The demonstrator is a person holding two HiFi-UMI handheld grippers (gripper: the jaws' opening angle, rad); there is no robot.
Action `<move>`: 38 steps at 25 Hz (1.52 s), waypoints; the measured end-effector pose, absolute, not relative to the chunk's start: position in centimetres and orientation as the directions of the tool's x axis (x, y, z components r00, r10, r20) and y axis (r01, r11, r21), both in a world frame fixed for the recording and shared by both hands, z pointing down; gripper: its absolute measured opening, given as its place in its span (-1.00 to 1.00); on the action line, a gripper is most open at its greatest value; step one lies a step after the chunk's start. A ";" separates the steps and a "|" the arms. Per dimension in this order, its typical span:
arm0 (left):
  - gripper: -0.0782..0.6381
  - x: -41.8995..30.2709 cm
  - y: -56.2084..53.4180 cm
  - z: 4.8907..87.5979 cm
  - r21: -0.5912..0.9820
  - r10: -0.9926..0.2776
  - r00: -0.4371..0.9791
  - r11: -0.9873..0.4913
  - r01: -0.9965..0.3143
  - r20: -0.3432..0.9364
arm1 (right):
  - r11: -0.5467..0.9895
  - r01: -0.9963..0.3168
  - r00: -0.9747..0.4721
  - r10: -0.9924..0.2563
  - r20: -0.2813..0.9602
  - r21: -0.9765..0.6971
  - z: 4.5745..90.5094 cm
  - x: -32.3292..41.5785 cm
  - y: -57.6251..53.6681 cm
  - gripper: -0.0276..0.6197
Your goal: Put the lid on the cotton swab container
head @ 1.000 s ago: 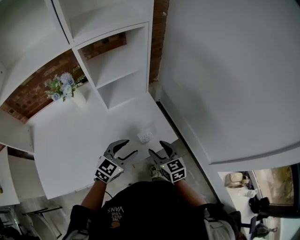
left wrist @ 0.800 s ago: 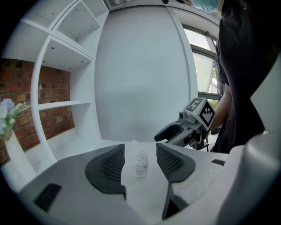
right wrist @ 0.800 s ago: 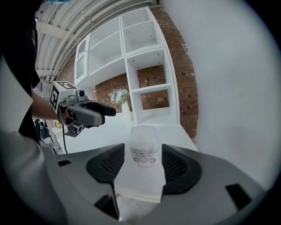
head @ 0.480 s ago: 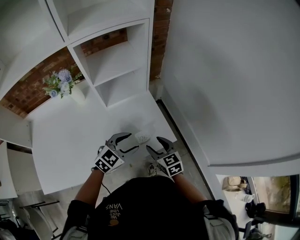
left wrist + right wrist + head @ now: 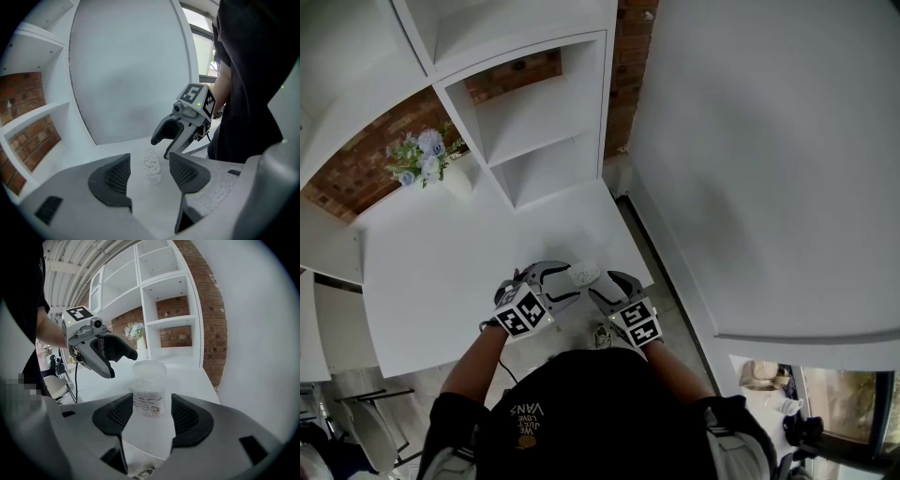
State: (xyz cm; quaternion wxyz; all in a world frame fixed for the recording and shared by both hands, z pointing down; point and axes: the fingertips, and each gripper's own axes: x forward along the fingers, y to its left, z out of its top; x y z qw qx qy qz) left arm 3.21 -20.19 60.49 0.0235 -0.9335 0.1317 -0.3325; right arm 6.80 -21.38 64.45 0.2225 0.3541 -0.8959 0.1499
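White table (image 5: 441, 272) fills the room's middle, with a white shelf unit (image 5: 534, 122) and a brick wall behind it. Near the table's front right corner stands the cotton swab container (image 5: 584, 274). It is a small clear round tub, upright, with white swab heads packed in its lower half, a printed label and a clear upper part. At the table's front edge the left gripper (image 5: 567, 283) has just been spreading its jaws. They stand wide and hold nothing, the tub just ahead. The right gripper (image 5: 602, 284), at that same edge, is likewise agape, its pads clear of the tub.
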 end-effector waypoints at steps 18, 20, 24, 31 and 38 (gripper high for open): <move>-0.10 4.3 -20.1 61.9 -0.148 -0.203 0.708 -0.979 -0.140 0.677 | 0.749 -0.650 -0.691 -0.512 0.510 -0.128 65.7 5.9 -22.2 -0.33; -0.10 4.3 -19.9 61.9 -0.148 -0.198 0.705 -0.980 -0.133 0.681 | 0.749 -0.649 -0.693 -0.511 0.508 -0.133 65.7 5.9 -22.2 -0.33; -0.10 4.4 -19.7 62.1 -0.143 -0.189 0.704 -0.982 -0.124 0.685 | 0.744 -0.652 -0.695 -0.512 0.505 -0.143 65.7 5.9 -22.2 -0.33; -0.10 4.6 -19.2 62.6 -0.126 -0.167 0.706 -0.986 -0.110 0.688 | 0.702 -0.690 -0.681 -0.545 0.489 -0.178 65.2 6.9 -22.4 -0.33; -0.10 4.9 -18.4 63.4 -0.106 -0.133 0.710 -0.991 -0.082 0.692 | 0.665 -0.724 -0.659 -0.590 0.467 -0.182 63.7 8.3 -22.8 -0.35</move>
